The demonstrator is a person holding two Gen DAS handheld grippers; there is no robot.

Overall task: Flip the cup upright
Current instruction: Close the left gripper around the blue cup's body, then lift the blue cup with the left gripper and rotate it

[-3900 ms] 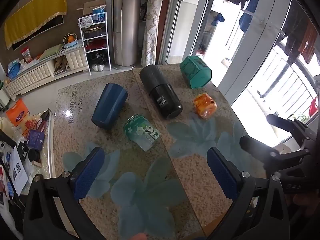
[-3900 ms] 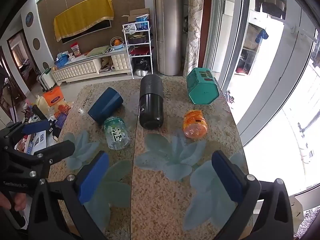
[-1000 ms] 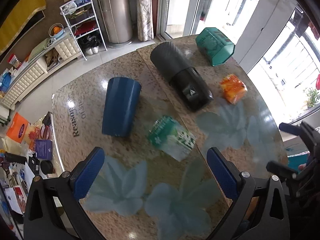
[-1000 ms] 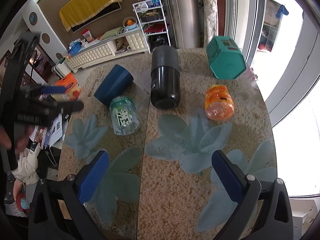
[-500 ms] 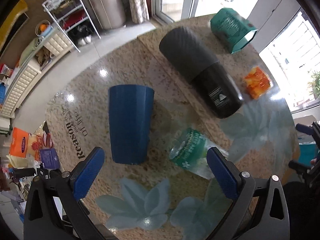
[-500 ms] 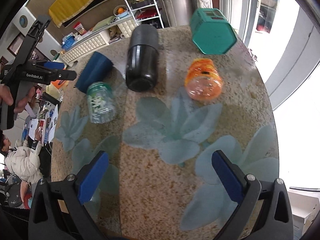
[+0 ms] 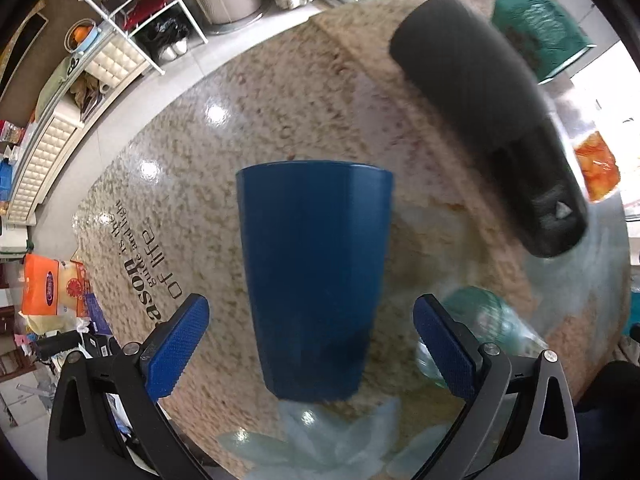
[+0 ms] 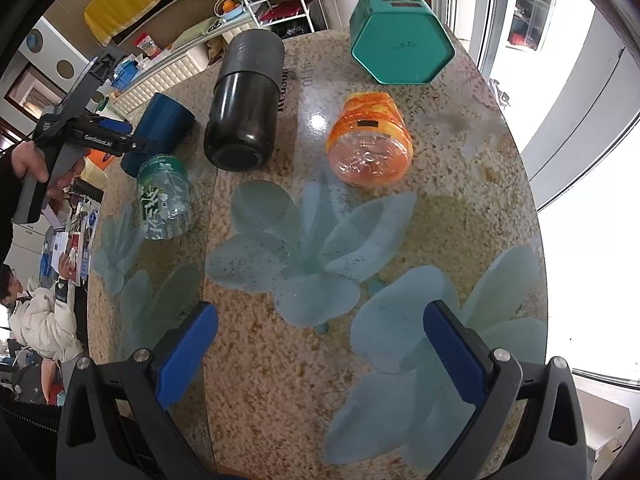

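A dark blue cup (image 7: 314, 272) lies on its side on the granite table (image 7: 192, 168). Its narrow base points toward my left gripper (image 7: 312, 332). That gripper is open, with one blue pad on each side of the cup's base end and a gap to the cup on both sides. In the right wrist view the blue cup (image 8: 164, 128) lies at the far left with the left gripper (image 8: 128, 136) over it. My right gripper (image 8: 320, 344) is open and empty above the table's near part.
A large black flask (image 7: 492, 120) lies right of the cup. A green-labelled jar (image 8: 164, 196), an orange jar (image 8: 370, 142) and a teal hexagonal tin (image 8: 400, 36) also lie on the table. The table edge runs along the right (image 8: 536, 184).
My left gripper has moved down and forward onto the blue cup, which now fills the space between its open fingers. My right gripper has shifted a little closer to the table.
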